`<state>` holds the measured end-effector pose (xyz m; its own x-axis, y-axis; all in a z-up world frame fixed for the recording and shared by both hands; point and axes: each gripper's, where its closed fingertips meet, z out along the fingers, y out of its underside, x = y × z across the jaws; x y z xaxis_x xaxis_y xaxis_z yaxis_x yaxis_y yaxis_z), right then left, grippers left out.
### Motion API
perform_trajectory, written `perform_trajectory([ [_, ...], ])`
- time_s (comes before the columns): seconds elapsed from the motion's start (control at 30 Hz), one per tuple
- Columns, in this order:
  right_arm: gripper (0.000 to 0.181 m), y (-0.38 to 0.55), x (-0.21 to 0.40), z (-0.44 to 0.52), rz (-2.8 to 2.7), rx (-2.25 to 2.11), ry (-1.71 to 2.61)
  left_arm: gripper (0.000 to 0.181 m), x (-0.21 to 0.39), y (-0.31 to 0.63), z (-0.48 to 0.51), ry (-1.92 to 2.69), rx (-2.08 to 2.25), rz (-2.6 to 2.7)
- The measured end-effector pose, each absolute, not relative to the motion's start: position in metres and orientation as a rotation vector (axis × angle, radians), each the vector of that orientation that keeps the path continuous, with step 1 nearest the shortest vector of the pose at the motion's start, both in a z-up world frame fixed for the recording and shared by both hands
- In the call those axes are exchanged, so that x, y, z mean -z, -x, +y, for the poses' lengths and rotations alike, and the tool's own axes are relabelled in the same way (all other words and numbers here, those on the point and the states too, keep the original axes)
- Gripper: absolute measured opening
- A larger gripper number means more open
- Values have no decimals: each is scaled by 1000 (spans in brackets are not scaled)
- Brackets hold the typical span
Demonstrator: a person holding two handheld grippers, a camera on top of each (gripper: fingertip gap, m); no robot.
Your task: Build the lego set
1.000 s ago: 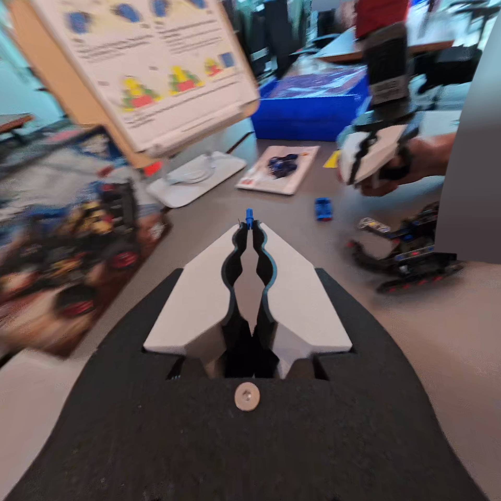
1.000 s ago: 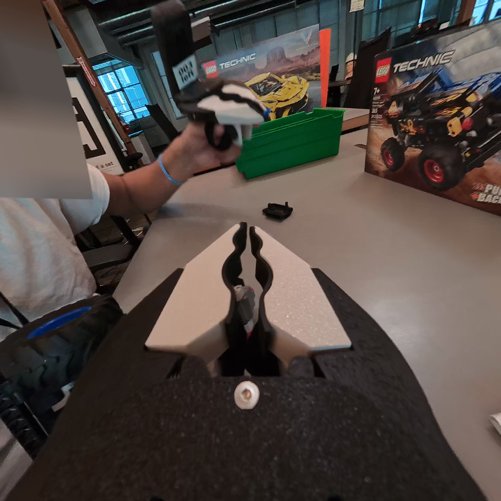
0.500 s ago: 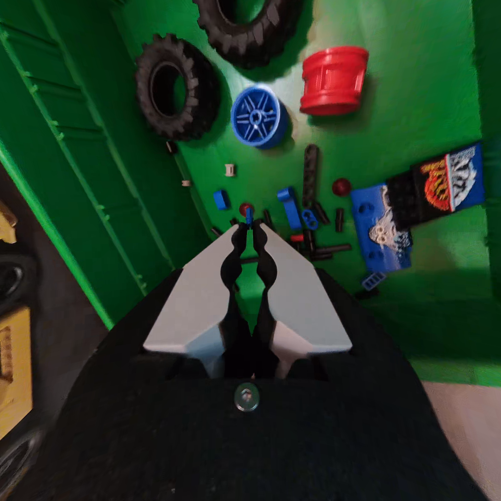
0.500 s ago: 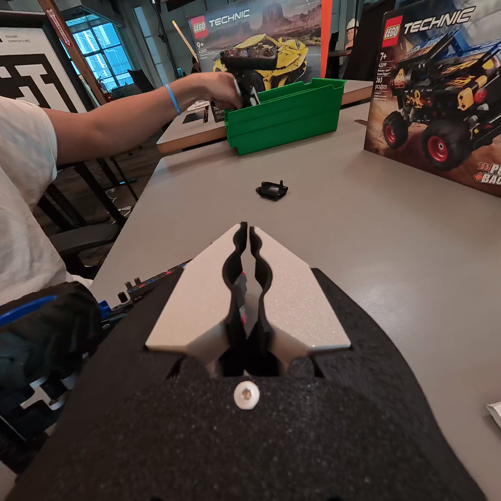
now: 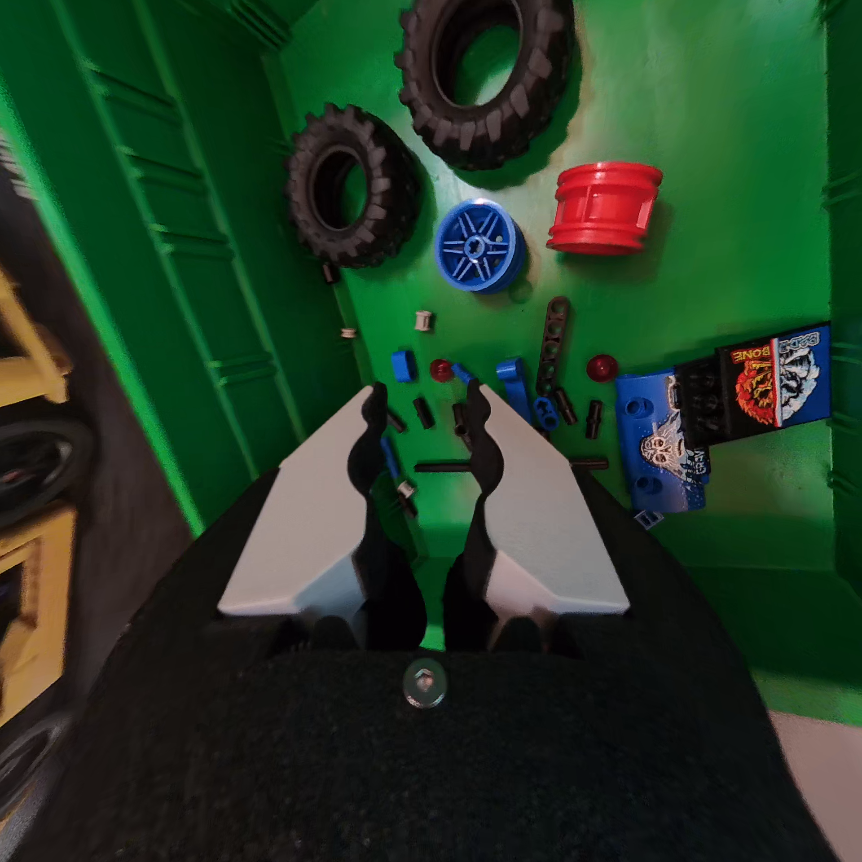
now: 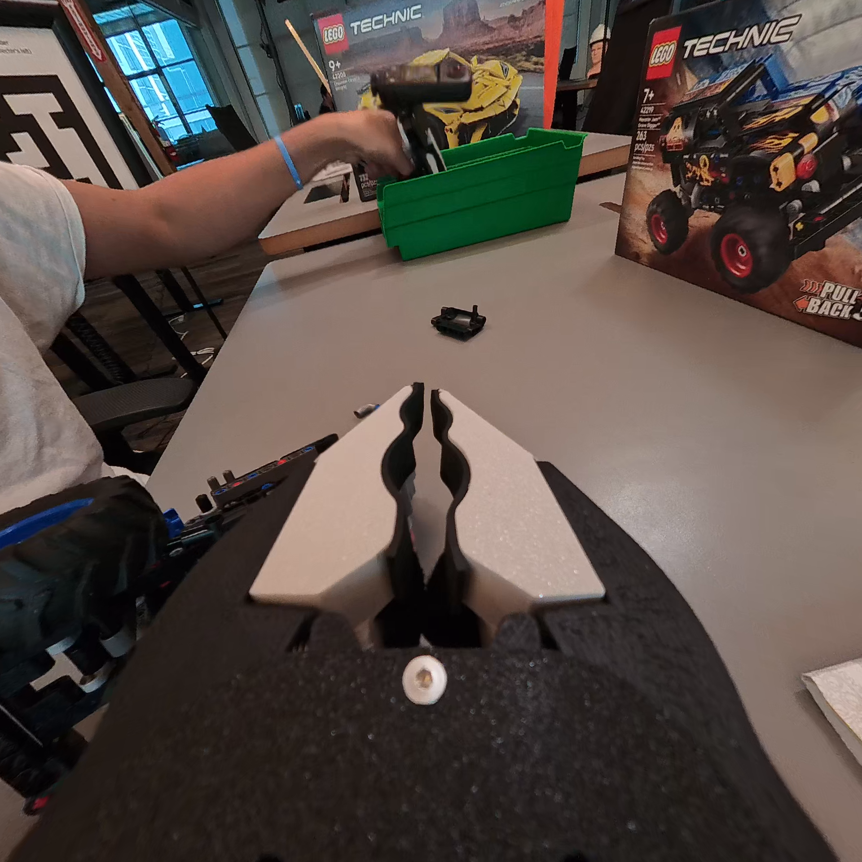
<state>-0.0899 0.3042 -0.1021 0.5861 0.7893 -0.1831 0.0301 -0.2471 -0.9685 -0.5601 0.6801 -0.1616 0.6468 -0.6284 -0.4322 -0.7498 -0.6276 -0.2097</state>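
Note:
My left gripper [image 5: 425, 387] is open, pointing down into a green bin [image 5: 186, 280]. A small blue pin [image 5: 462, 373] lies loose on the bin floor just off the right fingertip. Around it lie several small black pins, blue connectors and a black beam [image 5: 552, 345]. Farther in are two black tyres [image 5: 350, 186], a blue wheel hub [image 5: 478, 245] and a red hub [image 5: 604, 210]. My right gripper [image 6: 427, 389] is shut low over the grey table, with a grey and red piece of the dark model frame [image 6: 261, 471] between its jaws.
Printed blue and black panels [image 5: 774, 378] lie at the bin's right. In the right wrist view the bin [image 6: 480, 205] stands at the far table edge with the left gripper [image 6: 422, 140] in it. A small black part [image 6: 459, 322], a toy box [image 6: 746, 163] and white paper [image 6: 839, 699] are on the table. My hands' fingertips stand some 60 centimeters from each other. My left gripper's tips are some 8 centimeters from the red hub [image 5: 604, 210].
My left gripper swung from over the table into the green bin holding the blue pin, then opened and let it go. The right gripper stayed shut and barely moved.

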Motion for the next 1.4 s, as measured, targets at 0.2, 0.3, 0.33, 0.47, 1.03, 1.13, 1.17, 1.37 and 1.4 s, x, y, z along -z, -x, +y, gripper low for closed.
perform_trajectory([
  [0.2,0,91,110,302,-754,-789,1728,32,54,517,667,2090,-559,983],
  [0.3,2,93,114,301,-763,-789,1737,32,16,430,617,1883,-333,1090],
  [0.33,3,94,116,300,-769,-802,1742,32,14,395,593,1831,-222,1163],
  [0.47,17,100,123,293,-816,-874,1782,31,36,257,480,1627,277,1505],
  [1.03,33,107,138,271,-1075,-792,1753,56,144,111,274,1306,1538,2043],
  [1.13,36,109,139,267,-1100,-818,1753,57,142,111,268,1273,1591,2083],
  [1.17,36,109,140,267,-1106,-814,1755,57,145,111,267,1282,1580,2106],
  [1.37,36,112,143,266,-1115,-799,1779,53,161,112,258,1236,1429,2206],
  [1.4,35,114,144,266,-1121,-791,1782,55,162,111,258,1232,1404,2200],
])
